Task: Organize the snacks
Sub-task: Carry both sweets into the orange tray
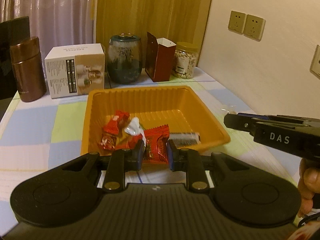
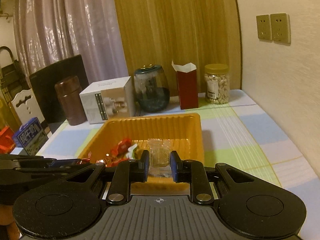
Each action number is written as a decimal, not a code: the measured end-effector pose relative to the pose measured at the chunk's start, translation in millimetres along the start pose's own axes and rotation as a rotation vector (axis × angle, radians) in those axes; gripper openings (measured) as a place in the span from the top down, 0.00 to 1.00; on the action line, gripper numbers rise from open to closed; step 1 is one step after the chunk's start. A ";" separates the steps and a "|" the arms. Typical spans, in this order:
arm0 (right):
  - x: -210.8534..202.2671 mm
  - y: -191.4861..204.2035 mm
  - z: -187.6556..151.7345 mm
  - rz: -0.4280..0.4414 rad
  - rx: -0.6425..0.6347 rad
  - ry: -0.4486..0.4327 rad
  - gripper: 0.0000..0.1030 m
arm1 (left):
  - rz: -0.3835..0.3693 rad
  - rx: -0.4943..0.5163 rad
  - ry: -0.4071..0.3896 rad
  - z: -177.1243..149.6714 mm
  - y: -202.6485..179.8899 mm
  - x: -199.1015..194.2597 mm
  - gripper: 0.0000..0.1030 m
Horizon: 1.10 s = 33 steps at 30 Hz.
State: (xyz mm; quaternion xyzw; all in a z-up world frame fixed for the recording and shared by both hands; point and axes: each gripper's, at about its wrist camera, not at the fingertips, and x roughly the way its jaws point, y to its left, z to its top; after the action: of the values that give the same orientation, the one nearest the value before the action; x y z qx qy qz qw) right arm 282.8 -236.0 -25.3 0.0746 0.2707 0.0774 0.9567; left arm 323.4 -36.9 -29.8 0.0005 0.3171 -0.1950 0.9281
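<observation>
Pastel checked cloth covers the tabletop [image 1: 36,124], where a ribbed orange plastic tray [image 1: 152,100] holds red-wrapped candies [image 1: 116,124]. Above its near rim, the left gripper [image 1: 155,153] pinches a red foil snack packet [image 1: 157,144]; the right gripper [image 2: 160,166] pinches a clear-wrapped golden biscuit [image 2: 160,154].

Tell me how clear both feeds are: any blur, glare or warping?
Left wrist view: warm dim light, fisheye bends the wall sockets, the red snack packet in the left claw is soft. Right wrist view: glare streaks on the grey curtain, the clear-wrapped snack is blurry.
</observation>
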 end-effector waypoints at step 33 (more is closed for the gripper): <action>91.1 -20.5 17.3 -0.016 0.082 0.066 0.78 | 0.047 -0.080 0.034 21.8 44.7 79.6 0.57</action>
State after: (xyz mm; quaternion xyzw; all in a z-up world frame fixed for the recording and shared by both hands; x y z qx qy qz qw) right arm 370.8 -240.7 -60.7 0.1090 0.3055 0.0610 0.9440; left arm 410.0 -27.2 -64.8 -0.0258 0.3403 -0.1602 0.9262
